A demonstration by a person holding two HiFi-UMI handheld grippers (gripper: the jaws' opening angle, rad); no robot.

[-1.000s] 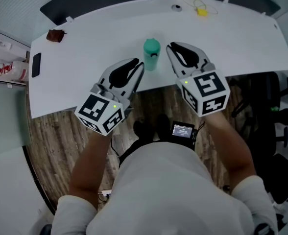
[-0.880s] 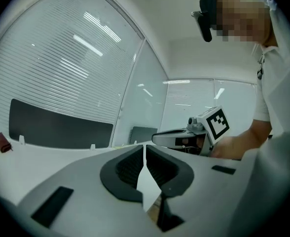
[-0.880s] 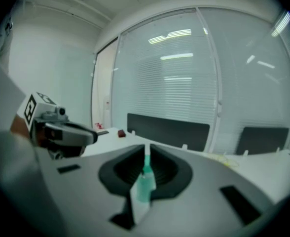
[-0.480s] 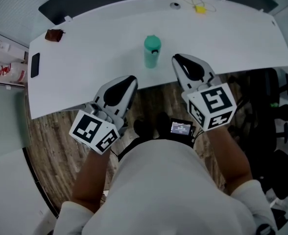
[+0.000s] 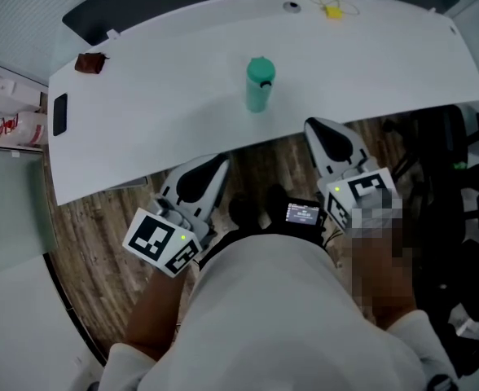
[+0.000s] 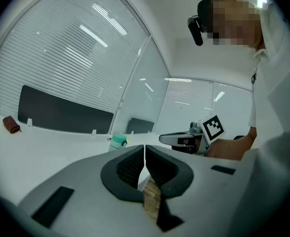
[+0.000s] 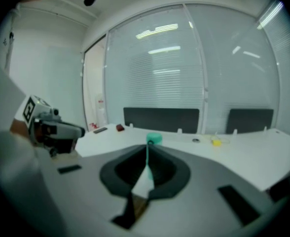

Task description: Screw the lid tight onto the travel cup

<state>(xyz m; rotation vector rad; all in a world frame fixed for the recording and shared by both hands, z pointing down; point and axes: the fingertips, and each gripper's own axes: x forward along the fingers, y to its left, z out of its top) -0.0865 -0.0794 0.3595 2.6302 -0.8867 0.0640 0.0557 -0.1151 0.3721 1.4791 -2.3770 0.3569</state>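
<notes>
Head view puts the travel cup on the white table, roughly midway along its length and nearer the table's near edge than its far one. The cup stands upright on its base with its long axis straight up from the table top. Its green lid sits on the upper end and faces the ceiling. Nothing touches it.

Your left gripper hangs off the table, just short of the near edge and over the wood floor. It points toward the table, well apart from the cup. In the left gripper view its two jaws meet along a thin line, closed with nothing between them.

Your right gripper also sits at the table's near edge, its tips about level with that edge and aimed across the table. The right gripper view shows the jaws pressed together and empty, having just been closing. The cup shows beyond them, standing on the table past their tips.

Toward the table's left end lie a small dark red object and a flat black item. A small yellow thing rests by the far edge.
</notes>
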